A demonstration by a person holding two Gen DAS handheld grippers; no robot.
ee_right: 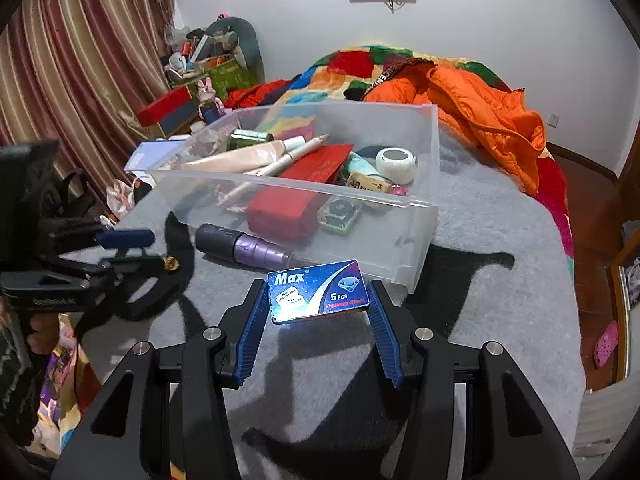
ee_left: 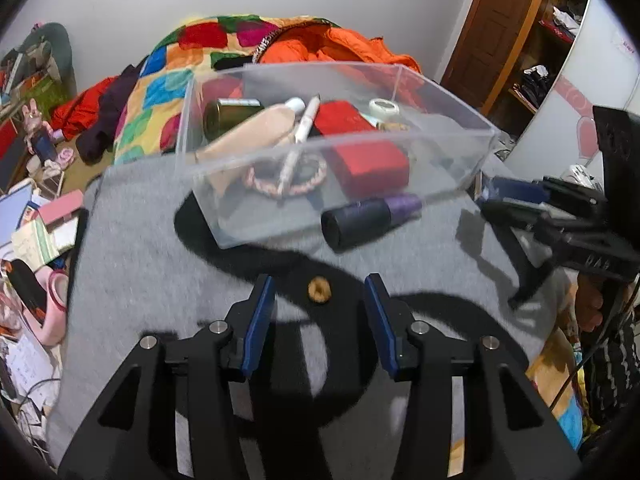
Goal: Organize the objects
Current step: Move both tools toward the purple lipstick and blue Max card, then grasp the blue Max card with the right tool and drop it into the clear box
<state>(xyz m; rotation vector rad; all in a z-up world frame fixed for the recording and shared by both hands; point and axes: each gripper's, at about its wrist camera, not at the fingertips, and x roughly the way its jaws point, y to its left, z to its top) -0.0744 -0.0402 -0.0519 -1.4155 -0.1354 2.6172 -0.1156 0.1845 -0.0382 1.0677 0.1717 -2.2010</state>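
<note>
My right gripper point(ee_right: 318, 285) is shut on a small blue "Max" blade packet point(ee_right: 318, 292), held above the grey cloth just in front of the clear plastic bin point(ee_right: 416, 204). The left wrist view shows that gripper point(ee_left: 486, 196) at the right with the blue packet point(ee_left: 516, 190) in it. My left gripper point(ee_left: 319, 280) is open with nothing between its pads; a small gold ring point(ee_left: 319, 290) lies on the cloth just past its tips. A black and purple tube point(ee_left: 370, 216) lies on the cloth against the bin's near wall. The bin point(ee_left: 476, 152) holds a red box, a pen, a beige tube, a tape roll and more.
The grey cloth point(ee_left: 160, 264) covers a bed with a patchwork blanket point(ee_left: 160, 92) and an orange jacket point(ee_right: 480, 112) behind the bin. Cluttered papers and boxes point(ee_left: 36, 232) lie off the cloth's left edge. A hand point(ee_left: 590, 304) holds the right gripper's handle.
</note>
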